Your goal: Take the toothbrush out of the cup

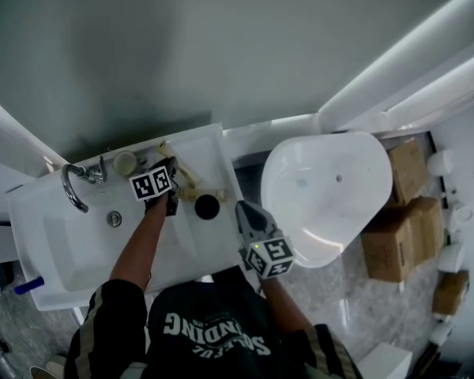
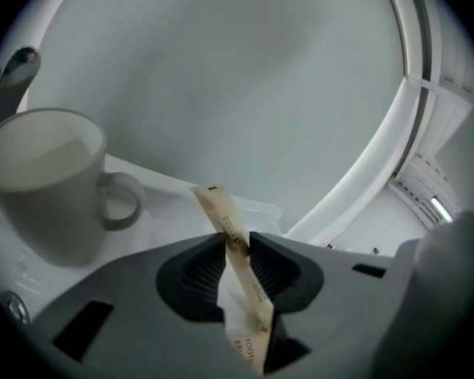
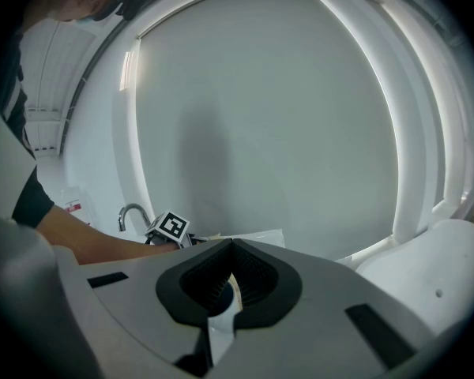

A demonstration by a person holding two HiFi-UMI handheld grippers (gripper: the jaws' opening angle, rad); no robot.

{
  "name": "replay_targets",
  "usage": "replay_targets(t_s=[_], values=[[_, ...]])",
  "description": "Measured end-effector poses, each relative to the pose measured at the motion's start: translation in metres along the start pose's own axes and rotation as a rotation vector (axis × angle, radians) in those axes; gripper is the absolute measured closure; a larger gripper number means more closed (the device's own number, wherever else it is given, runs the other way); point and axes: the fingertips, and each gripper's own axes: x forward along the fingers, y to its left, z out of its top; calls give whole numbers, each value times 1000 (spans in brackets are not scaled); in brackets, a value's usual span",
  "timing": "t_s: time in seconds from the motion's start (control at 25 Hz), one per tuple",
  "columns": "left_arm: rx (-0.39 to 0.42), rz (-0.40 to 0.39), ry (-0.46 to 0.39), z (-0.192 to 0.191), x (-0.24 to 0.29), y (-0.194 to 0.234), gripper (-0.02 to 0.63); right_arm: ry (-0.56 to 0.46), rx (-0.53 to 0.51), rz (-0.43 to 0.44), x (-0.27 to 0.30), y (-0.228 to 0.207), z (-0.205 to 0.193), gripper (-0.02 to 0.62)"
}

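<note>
The left hand-held gripper (image 2: 238, 241) pinches the beige paper-wrapped toothbrush (image 2: 214, 204), clear of the white ceramic cup (image 2: 43, 180) to its left; removal looks done; the right hand-held gripper (image 3: 231, 243) is pressed together, empty.

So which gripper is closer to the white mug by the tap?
Left. The left gripper, pinching a wrapped toothbrush, is just beside the mug at the back of the sink counter. The right gripper is well away, by the counter's near right edge.

A bathroom: a white washbasin (image 1: 59, 253) with a chrome tap (image 1: 72, 188).
</note>
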Motion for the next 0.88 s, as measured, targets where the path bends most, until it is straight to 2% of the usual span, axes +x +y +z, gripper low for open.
replay_targets(t_s=[0.36,0.72,0.88], values=[[14,91,91,-25,-10,23,489,0,-1,6,-1,5,-2,598],[-27,115,187,-58,-26,45,476,1,-8,33,-3,21,-5,597],[-43,112,189,-66,-36,50,476,0,-13,47,-3,28,-6,597]])
